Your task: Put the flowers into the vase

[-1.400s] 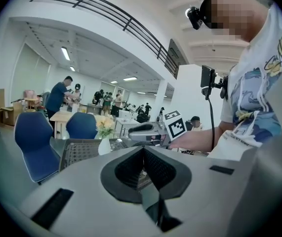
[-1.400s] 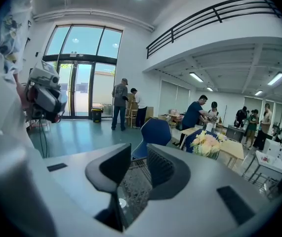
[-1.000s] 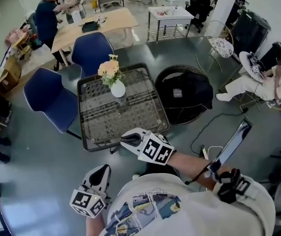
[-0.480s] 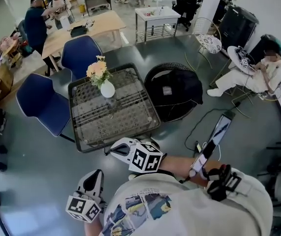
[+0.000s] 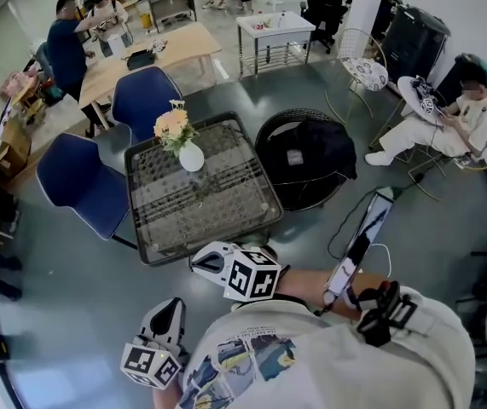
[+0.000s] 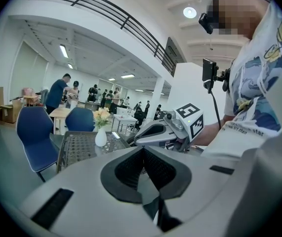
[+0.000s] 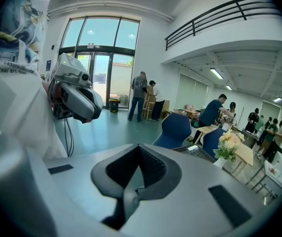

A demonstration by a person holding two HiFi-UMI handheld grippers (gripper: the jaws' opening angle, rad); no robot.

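A white vase [image 5: 191, 158] stands at the far left of the dark mesh-top table [image 5: 226, 211], with a bunch of pale yellow and peach flowers [image 5: 172, 126] upright in it. The left gripper view also shows the flowers [image 6: 101, 115] and vase [image 6: 100, 138], as does the right gripper view (flowers [image 7: 229, 143]). My right gripper [image 5: 199, 262] hangs just off the table's near edge, shut and empty. My left gripper [image 5: 171, 309] is lower and nearer my body, over the floor, its jaws together with nothing in them.
Two blue chairs [image 5: 145, 96] stand at the table's far and left sides. On its right is a round black wicker chair [image 5: 307, 156] with a dark bag. People sit at a wooden table [image 5: 141, 58] further off, and one person [image 5: 448, 122] sits at the right.
My right gripper has drawn back from over the table's near edge to just off it. The left gripper shifted slightly with it. The flowers and vase have not moved.
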